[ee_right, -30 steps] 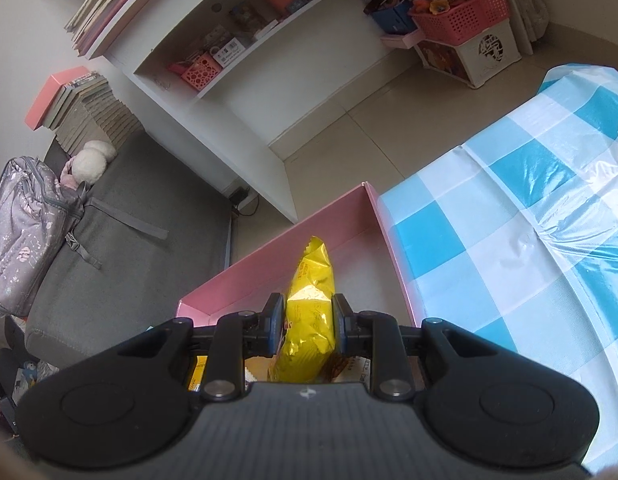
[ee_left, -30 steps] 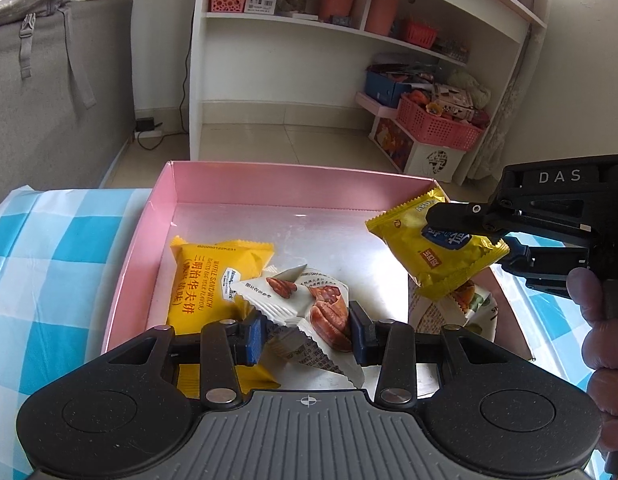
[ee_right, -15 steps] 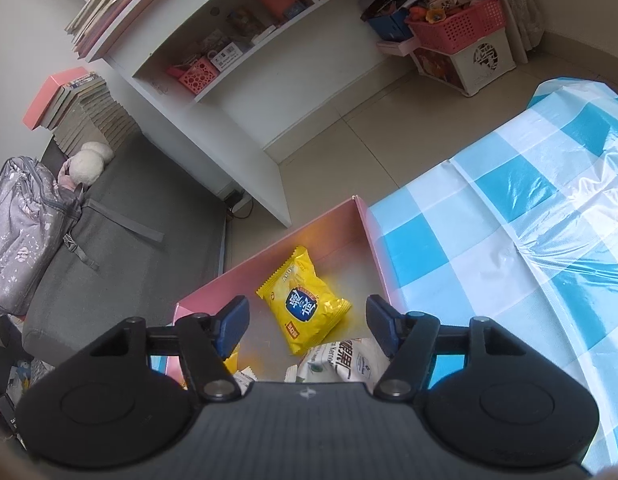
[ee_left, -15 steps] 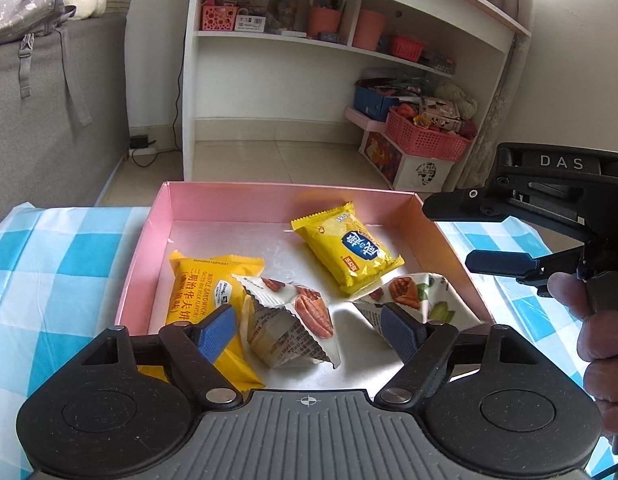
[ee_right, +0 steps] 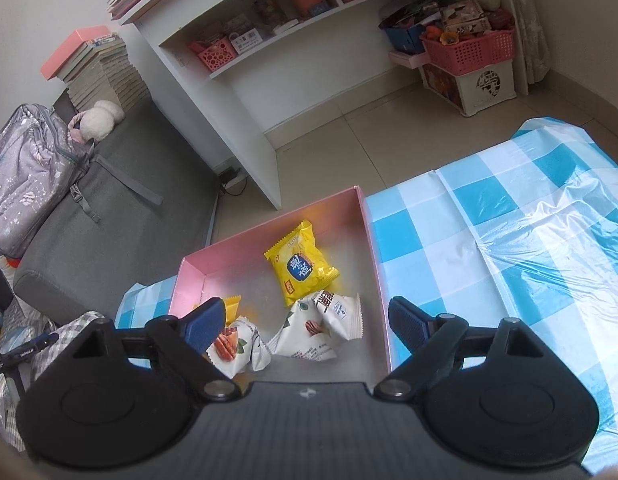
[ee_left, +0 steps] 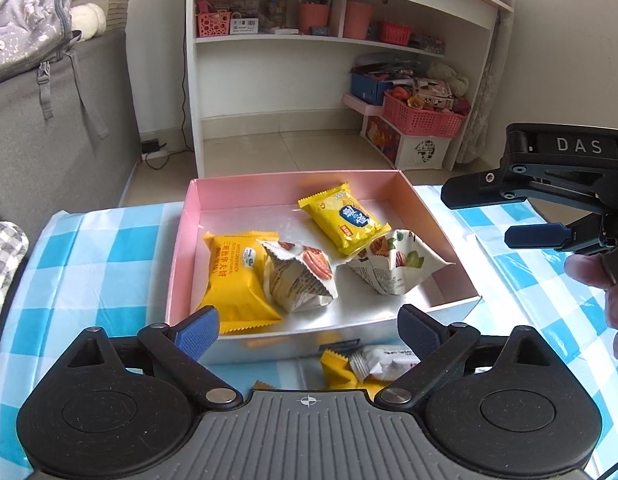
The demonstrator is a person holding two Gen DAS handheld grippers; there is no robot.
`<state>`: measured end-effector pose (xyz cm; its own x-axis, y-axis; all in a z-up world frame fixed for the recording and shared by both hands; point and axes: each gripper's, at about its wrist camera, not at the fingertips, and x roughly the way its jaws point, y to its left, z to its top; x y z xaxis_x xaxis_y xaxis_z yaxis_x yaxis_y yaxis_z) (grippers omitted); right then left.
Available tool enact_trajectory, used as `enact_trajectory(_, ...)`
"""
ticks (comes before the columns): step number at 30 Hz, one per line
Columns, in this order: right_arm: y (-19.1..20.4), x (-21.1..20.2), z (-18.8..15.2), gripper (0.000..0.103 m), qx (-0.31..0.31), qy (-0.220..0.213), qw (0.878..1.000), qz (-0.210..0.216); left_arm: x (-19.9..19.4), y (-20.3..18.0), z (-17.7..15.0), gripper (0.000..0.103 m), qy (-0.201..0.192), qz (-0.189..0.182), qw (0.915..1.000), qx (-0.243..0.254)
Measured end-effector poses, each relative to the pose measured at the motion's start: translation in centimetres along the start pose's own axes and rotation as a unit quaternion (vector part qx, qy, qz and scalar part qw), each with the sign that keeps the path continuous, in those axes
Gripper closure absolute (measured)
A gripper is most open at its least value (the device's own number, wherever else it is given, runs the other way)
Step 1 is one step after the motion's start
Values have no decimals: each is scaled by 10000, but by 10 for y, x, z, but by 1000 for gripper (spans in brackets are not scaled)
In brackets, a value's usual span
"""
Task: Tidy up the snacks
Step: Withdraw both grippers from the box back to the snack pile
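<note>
A pink box (ee_left: 385,186) on the checked cloth holds a yellow chip packet with a blue label (ee_left: 345,220), an orange biscuit packet (ee_left: 237,276), a white pecan packet (ee_left: 301,280) and a white nut packet (ee_left: 393,268). My left gripper (ee_left: 307,332) hovers over the box's near wall, its jaws opening wide, gripping nothing. My right gripper (ee_left: 477,218) hangs right of the box, jaws opening, also gripping nothing. In the right wrist view, the right gripper (ee_right: 307,322) looks down on the chip packet (ee_right: 301,268) and the white nut packet (ee_right: 321,328).
Small yellow and white packets (ee_left: 365,364) lie on the blue-and-white checked tablecloth (ee_left: 109,256) in front of the box. A person's hand (ee_left: 613,288) holds the right gripper. Beyond the table stand a white shelf unit (ee_left: 309,80), a grey sofa (ee_left: 49,140) and a pink basket (ee_left: 421,120).
The left gripper let go of the pecan packet and the right let go of the yellow chip packet, which now lies in the box. Both grippers opened wide and drew back upward.
</note>
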<state>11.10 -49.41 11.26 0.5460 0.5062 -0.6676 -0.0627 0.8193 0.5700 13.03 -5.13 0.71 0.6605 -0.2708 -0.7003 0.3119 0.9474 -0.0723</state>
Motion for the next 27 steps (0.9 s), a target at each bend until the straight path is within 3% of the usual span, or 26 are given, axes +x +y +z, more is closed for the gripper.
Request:
enact_trajectory(18,19,-35,-58,5,-853,410,9954,-112,-50,33,-58,4,744,353,9966,-59)
enact_trajectory(22,22,-41,-69,5,-1325,393,9902,-208,-61,31,-72,4,733,219,9967,265)
enact_trajectory(27,10,-43,-78,4,-1377,606,9885,-163,-73,26,-88,4,804,-81,9950,584)
